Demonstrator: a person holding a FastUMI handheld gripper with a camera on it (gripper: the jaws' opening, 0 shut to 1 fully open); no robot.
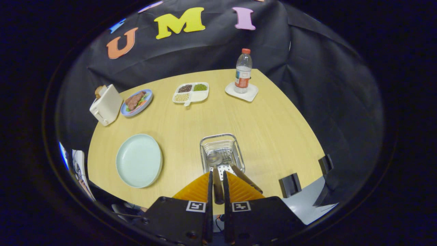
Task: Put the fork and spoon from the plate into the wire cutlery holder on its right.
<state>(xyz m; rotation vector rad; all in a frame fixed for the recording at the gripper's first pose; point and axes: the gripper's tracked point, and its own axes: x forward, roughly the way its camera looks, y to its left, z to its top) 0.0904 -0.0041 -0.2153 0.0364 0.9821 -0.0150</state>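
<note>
A: Status on the tongs point(216, 176)?

B: Fingers close together, pinching a dark cutlery handle point(217, 189) between them. Its bowl end, a spoon point(214, 158), sits down inside the wire cutlery holder point(222, 152), just ahead of the fingertips.

A: So the spoon is in the holder?

B: Head is inside, handle is held in the tongs and leans back toward them. Not lying flat.

A: Fork?

B: Second dark handle point(246, 179) leans out over the holder's near right rim, just right of the tongs. Its head is down in the basket; can't tell the tines from here, so I can't say for sure it's the fork.

A: Plate?

B: Pale green plate point(139, 160) left of the holder, apart from it, on the wooden counter point(266, 133).

A: Anything else on the counter?

B: Far side: toaster point(106, 104) with bread in the slot, blue plate with food point(136, 101) beside it, white divided tray of beans point(190, 92), water bottle point(243, 70) standing upright on a white coaster point(241, 92). All well beyond the holder. Two black clamps point(290, 184) on the counter's near right edge.
</note>
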